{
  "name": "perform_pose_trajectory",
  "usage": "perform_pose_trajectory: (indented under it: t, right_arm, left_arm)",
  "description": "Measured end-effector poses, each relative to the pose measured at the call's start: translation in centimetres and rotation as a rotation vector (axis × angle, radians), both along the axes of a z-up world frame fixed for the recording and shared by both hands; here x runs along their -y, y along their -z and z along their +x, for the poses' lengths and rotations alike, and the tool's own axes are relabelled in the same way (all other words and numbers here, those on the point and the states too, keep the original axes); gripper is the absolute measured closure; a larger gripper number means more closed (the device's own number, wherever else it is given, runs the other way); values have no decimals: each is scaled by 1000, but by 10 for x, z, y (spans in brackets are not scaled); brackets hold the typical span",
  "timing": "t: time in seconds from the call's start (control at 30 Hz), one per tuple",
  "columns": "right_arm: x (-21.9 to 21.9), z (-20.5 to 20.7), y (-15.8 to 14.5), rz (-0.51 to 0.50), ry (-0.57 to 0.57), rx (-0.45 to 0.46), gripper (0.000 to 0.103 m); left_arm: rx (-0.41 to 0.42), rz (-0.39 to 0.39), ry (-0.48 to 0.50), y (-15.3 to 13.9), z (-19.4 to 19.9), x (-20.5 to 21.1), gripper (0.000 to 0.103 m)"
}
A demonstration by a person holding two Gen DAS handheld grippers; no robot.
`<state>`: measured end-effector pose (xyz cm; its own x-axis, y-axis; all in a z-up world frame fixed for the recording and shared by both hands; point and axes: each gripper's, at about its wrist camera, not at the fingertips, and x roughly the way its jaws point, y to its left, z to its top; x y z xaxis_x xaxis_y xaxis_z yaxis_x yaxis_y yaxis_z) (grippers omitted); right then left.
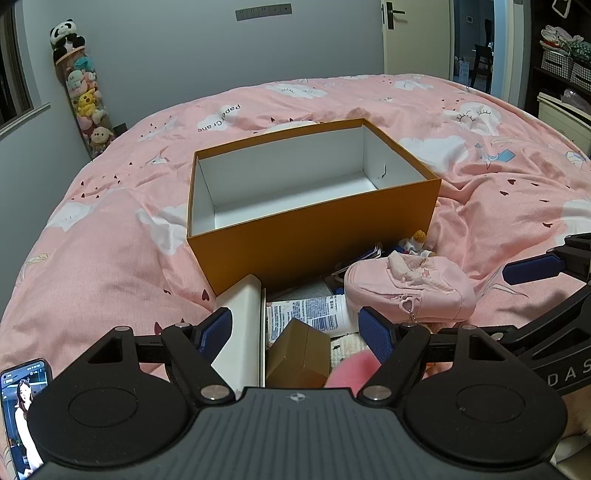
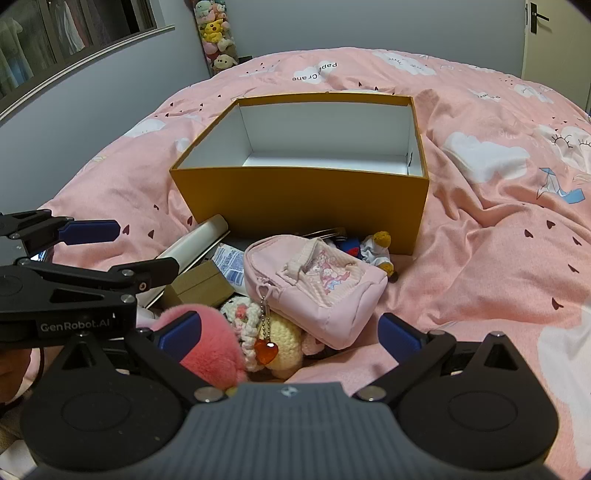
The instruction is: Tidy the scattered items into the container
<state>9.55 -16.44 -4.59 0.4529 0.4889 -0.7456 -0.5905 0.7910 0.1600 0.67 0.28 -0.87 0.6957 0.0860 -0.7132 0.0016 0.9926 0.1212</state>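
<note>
Right wrist view shows us at the start: box (image 2: 301, 201) empty on the bed (image 2: 498, 240), pile before it, both grippers wide and empty, so next we close the right gripper (image 2: 290, 332) on the pouch (image 2: 317, 284).

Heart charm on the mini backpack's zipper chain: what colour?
Translucent orange-red heart charm, hanging from the pink backpack; clearest in the right wrist view.

Grey wall (image 1: 166, 55), pink cloud-print bed (image 1: 110, 240) (rumpled), cream door (image 1: 413, 33), dim light

Orange box (image 2: 301, 195), white inside; pink cloud-print duvet (image 2: 498, 236); pink backpack (image 2: 317, 284).
</note>
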Motion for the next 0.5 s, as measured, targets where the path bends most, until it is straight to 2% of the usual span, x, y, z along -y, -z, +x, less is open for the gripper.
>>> perform_pose_trajectory:
  t: [0.5]
  right_arm:
    - [-1, 0, 1, -2, -4, -3, 1]
  left_arm:
    - [-1, -11, 1, 0, 0, -1, 14]
